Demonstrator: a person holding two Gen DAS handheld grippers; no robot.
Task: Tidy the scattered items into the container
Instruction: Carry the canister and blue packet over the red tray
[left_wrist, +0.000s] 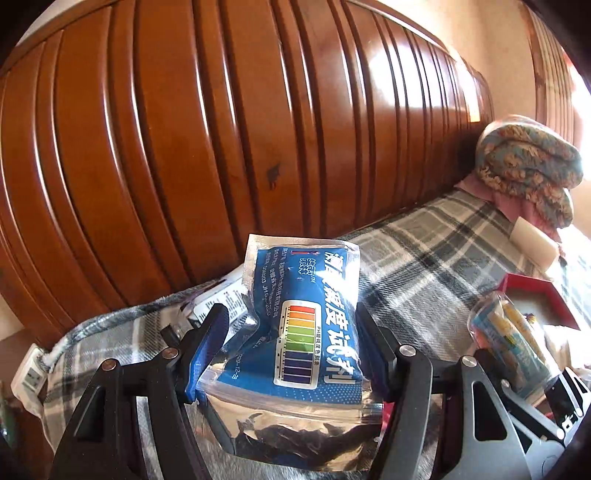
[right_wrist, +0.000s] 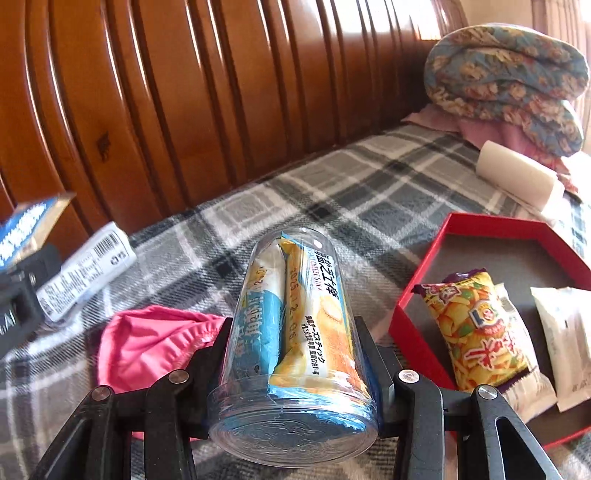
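My left gripper (left_wrist: 291, 343) is shut on a blue and silver foil pouch (left_wrist: 306, 332) with a colour scale printed on it, held above the plaid blanket. My right gripper (right_wrist: 295, 343) is shut on a clear plastic cup (right_wrist: 295, 350) packed with snack sticks, raised over the blanket to the left of the red hexagonal box (right_wrist: 417, 343). That cup also shows at the right of the left wrist view as the clear plastic cup (left_wrist: 513, 350), with the red box (left_wrist: 532, 284) behind it. Inside the box lie a yellow snack bag (right_wrist: 476, 332) and white packets (right_wrist: 565, 339).
A pink cloth (right_wrist: 147, 343) and a white barcoded packet (right_wrist: 85, 273) lie on the plaid blanket (right_wrist: 332, 192). A wooden slatted headboard (left_wrist: 221, 129) stands behind. A folded floral quilt (right_wrist: 506, 85) and a white roll (right_wrist: 517, 177) sit at the far right.
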